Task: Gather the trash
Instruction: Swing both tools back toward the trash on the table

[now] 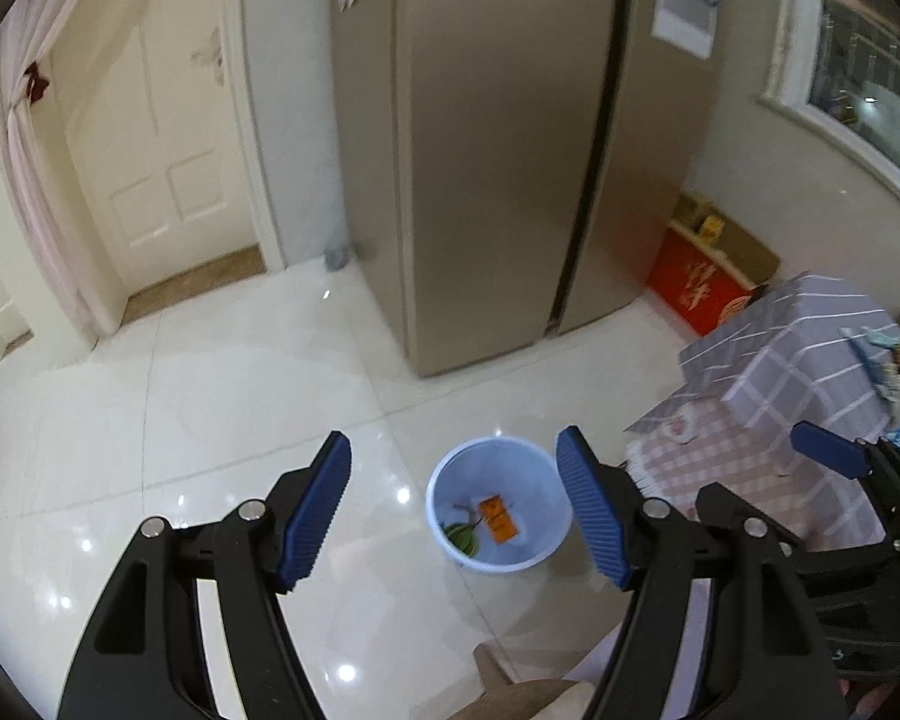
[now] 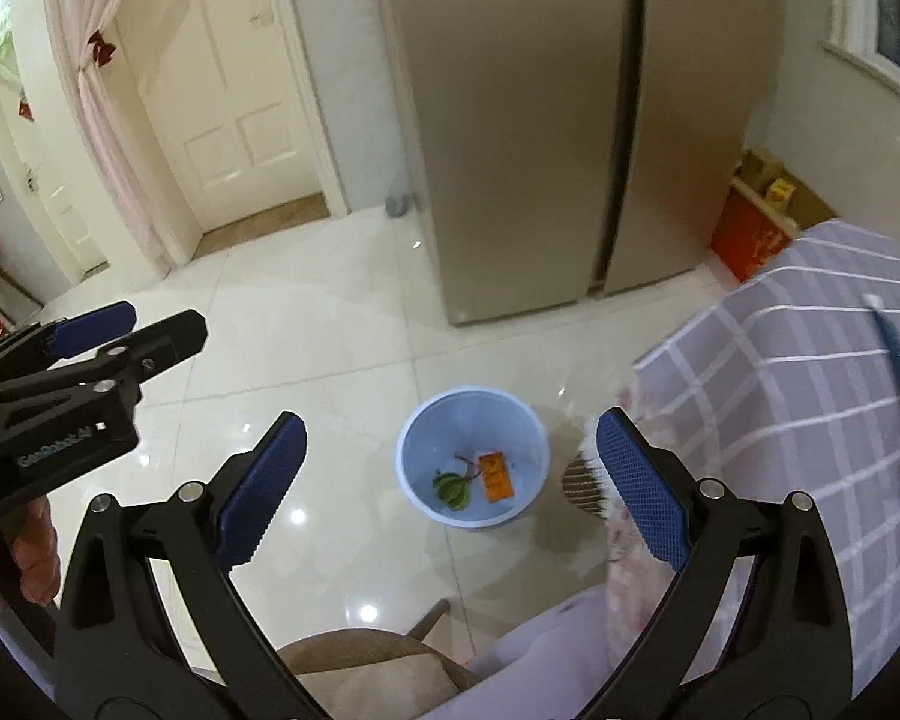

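The pale blue waste bin stands on the white tiled floor, near the front of the tall fridge and just left of the checked tablecloth. Inside lie an orange wrapper and a green leafy scrap (side by side). Above it, angled downward, the left gripper and right gripper hover with jaws apart, holding nothing.
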The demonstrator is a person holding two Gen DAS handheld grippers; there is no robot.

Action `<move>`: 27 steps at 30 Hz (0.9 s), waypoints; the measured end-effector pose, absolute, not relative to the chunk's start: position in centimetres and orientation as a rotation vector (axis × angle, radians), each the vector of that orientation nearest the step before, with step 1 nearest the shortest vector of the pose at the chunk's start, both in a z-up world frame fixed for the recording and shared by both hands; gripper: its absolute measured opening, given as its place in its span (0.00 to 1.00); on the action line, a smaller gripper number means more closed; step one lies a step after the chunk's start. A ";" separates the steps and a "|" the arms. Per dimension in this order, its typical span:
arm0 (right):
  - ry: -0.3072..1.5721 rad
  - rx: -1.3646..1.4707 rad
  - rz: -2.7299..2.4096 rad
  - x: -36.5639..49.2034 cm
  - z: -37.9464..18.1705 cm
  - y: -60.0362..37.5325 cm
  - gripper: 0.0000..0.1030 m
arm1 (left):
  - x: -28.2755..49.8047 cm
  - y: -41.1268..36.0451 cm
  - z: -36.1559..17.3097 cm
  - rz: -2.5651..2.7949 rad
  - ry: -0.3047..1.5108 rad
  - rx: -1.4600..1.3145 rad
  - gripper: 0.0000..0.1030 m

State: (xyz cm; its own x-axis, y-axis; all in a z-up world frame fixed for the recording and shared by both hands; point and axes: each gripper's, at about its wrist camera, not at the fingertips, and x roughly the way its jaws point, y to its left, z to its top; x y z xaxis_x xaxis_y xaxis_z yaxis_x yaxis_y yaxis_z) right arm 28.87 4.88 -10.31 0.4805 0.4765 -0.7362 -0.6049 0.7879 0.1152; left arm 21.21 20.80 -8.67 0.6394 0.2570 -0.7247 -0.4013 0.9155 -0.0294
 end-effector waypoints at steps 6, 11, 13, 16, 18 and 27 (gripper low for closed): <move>0.788 -0.126 0.609 28.0 -8.2 0.8 0.93 | 20.3 16.4 -5.6 0.297 0.704 -0.142 0.67; 0.760 -0.082 0.520 27.6 -6.8 -3.2 0.93 | 20.3 12.3 -4.1 0.218 0.664 -0.098 0.67; 0.751 -0.060 0.496 27.3 -6.4 -4.7 0.93 | 20.4 11.0 -3.9 0.198 0.661 -0.087 0.68; 0.732 -0.036 0.441 26.8 -5.7 -7.2 0.93 | 20.6 9.1 -3.8 0.151 0.661 -0.079 0.68; 0.721 -0.025 0.412 26.3 -5.4 -8.4 0.93 | 20.8 7.6 -3.7 0.120 0.658 -0.067 0.68; 0.691 0.028 0.256 24.9 -4.9 -16.0 0.93 | 22.1 0.7 -3.9 -0.009 0.683 -0.028 0.69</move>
